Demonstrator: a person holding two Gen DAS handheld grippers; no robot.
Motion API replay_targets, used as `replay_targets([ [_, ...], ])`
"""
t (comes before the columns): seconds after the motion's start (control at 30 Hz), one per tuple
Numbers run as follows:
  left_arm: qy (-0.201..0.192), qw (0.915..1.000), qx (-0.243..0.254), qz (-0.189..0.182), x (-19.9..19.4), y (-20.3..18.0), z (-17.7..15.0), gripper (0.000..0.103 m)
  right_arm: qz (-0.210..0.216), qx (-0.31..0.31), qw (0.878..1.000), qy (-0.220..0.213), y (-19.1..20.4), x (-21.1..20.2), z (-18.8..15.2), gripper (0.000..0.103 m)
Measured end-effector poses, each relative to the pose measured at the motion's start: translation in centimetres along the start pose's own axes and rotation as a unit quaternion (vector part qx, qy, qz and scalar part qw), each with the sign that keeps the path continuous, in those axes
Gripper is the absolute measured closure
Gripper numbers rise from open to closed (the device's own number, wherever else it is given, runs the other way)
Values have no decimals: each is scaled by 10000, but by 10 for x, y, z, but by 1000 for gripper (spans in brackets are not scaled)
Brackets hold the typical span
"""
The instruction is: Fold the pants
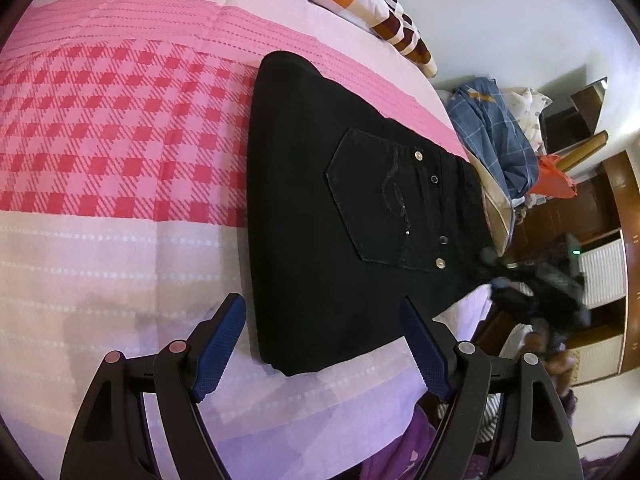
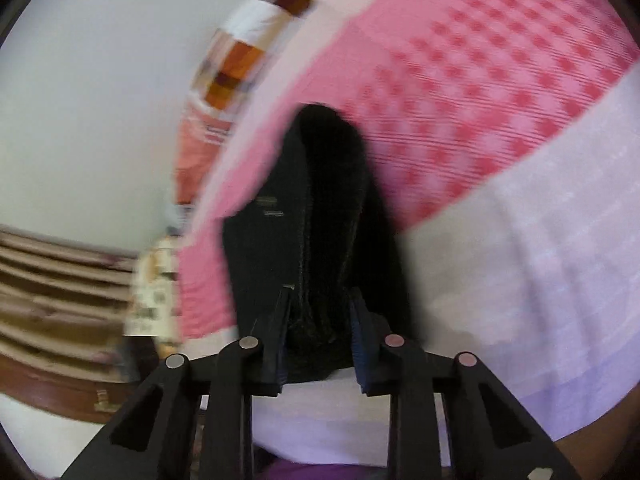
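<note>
i see the black denim pants (image 1: 340, 216), folded into a thick bundle, lying on the pink checked bed cover (image 1: 120, 128) near its edge. my left tongs (image 1: 324, 344) hover wide and empty over the near corner. my right tongs (image 2: 320, 340) sit narrow around the waistband end; the blur hides whether the pads press, so i can't tell. denim looks heavy, soft and stiff at the seams; i'd grip a stacked edge. layers underneath are hidden.
</note>
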State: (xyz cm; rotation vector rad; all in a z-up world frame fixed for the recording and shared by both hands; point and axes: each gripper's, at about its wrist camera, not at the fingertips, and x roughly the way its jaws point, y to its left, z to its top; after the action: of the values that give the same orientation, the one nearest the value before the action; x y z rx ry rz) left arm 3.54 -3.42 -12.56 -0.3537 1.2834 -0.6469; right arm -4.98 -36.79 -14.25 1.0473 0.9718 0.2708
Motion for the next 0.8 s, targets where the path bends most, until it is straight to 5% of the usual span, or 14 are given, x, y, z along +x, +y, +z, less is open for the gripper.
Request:
replay_targets([
  [0.13,-200,9996,-182,3,-8,9,5,24,944,363,9949,54,9,6,-1,80],
  [0.33,-147,9991,-396,0,-6,19,5,24,555,1606,9853,159,-94,13,-16,83],
  [0.6,70,9999,-50,105,6,2,2,24,681,1022,9924,47,-63,5,-12,82],
  [0.67,-81,9998,73,156,1,-3,2,24,382,847,9957,51,-61,6,-10,82],
  [0.8,-210,9998,-25,70,-7,3,4,24,451,1219,9914,153,-85,11,-11,82],
])
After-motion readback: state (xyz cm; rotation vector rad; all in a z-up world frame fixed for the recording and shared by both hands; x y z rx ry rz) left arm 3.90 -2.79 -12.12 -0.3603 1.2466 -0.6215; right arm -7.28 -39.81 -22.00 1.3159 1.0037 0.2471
